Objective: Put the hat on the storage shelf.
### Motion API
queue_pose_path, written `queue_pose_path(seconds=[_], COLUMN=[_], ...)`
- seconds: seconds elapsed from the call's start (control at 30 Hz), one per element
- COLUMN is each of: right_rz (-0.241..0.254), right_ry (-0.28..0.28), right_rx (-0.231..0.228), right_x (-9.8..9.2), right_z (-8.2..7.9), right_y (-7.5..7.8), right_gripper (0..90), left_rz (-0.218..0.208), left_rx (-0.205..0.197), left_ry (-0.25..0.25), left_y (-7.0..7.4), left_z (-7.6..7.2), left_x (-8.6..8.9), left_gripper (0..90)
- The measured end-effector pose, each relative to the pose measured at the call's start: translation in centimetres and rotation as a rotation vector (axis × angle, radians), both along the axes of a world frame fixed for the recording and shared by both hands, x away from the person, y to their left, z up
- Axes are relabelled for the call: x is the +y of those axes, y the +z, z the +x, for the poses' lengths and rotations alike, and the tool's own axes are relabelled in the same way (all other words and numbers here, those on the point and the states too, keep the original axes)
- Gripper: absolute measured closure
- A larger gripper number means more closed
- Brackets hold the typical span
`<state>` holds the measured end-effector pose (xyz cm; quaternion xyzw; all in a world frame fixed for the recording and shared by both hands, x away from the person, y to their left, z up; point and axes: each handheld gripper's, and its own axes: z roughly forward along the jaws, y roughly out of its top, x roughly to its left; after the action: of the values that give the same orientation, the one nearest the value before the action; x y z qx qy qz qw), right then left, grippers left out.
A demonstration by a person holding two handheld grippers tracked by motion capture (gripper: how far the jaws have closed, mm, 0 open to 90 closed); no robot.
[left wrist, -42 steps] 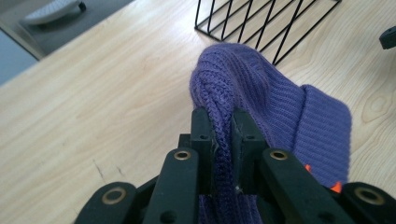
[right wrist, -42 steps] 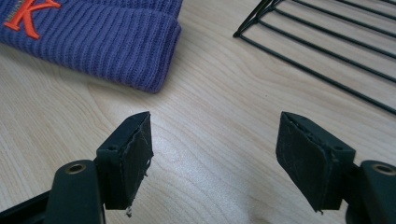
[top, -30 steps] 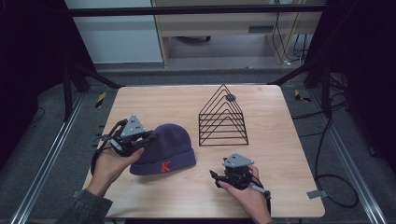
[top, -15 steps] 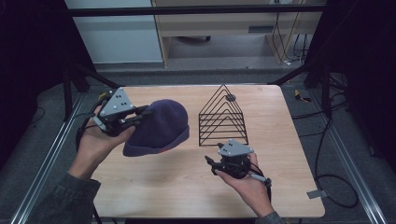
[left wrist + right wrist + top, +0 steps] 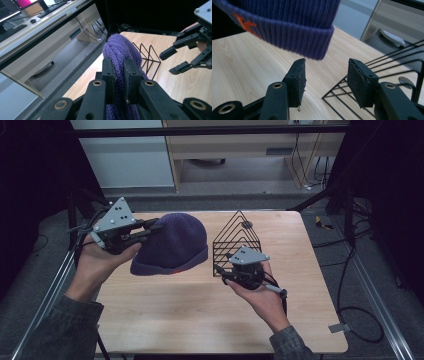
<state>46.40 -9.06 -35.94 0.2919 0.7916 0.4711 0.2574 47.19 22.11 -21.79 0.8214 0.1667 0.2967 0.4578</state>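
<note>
Held clear of the wooden table [image 5: 200, 315], over its far-left part: a purple knit beanie [image 5: 172, 245], pinched at its crown side by the left gripper [image 5: 152, 227]. Clamped on a fold of the knit, seen in the left gripper view as 2 black jaws pressed tight against a ridge of purple wool [image 5: 120, 57] rising between them. Hung tilted, with the rounded crown up and toward the far side and the ribbed cuff down and toward the near-right, so that the long axis ran roughly from the gripper at upper left toward the cuff's lower edge at the right. Showed an orange mark on the cuff [image 5: 175, 269], plain in the right gripper view as orange stitching [image 5: 245, 23] on the ribbed band. Stood just right of the beanie: a black wire rack [image 5: 235, 242] of nested triangular frames, resting on the table with its apex up. Held in the right hand [image 5: 262, 297], near the rack's near-left corner: the right gripper [image 5: 224, 274], jaws apart and gripping nothing, pointed toward the beanie. Seen between those 2 spread pads [image 5: 298, 80]: bare tabletop, the cuff hanging above and the rack's wires [image 5: 367, 75] at the right.
</note>
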Motion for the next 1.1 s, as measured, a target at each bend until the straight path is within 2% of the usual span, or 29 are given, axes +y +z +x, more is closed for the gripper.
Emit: queue_pose_path(seconds=[0.2, 0.33, 0.47, 0.63, 0.73, 0.8, 1.1], right_rz=[-0.015, -0.006, 0.010, 0.042, 0.045, 0.029, 0.035], right_ry=[0.019, 0.025, 0.028, 0.055, 0.074, 0.086, 0.090], right_rx=[0.012, 0.024, 0.027, 0.034, 0.046, 0.073, 0.090], right_x=[0.6, 0.5, 0.1, 0.1, 0.3, 0.6, 0.5], right_z=[0.6, 1.0, 1.6, 2.4, 2.6, 3.2, 4.2], right_y=[0.2, 0.3, 1.3, 3.3, 3.6, 3.5, 3.3], right_gripper=[51.2, 52.0, 51.9, 50.1, 48.5, 45.7, 46.9], left_rz=[0.012, 0.030, 0.034, 0.035, 0.032, 0.033, 0.019], left_rx=[0.002, -0.004, -0.015, -0.014, -0.013, -0.014, -0.009], left_ry=[-0.015, -0.032, -0.042, -0.050, -0.055, -0.058, -0.079], left_y=[0.2, 0.7, 1.3, 1.5, 1.4, 1.3, 1.0], left_z=[0.0, -0.1, -0.2, -0.1, 0.1, 0.2, 0.5], left_x=[-0.6, -0.9, -1.2, -1.6, -1.8, -1.9, -2.3], left_gripper=[81.0, 81.0, 81.0, 81.0, 81.0, 81.0, 81.0])
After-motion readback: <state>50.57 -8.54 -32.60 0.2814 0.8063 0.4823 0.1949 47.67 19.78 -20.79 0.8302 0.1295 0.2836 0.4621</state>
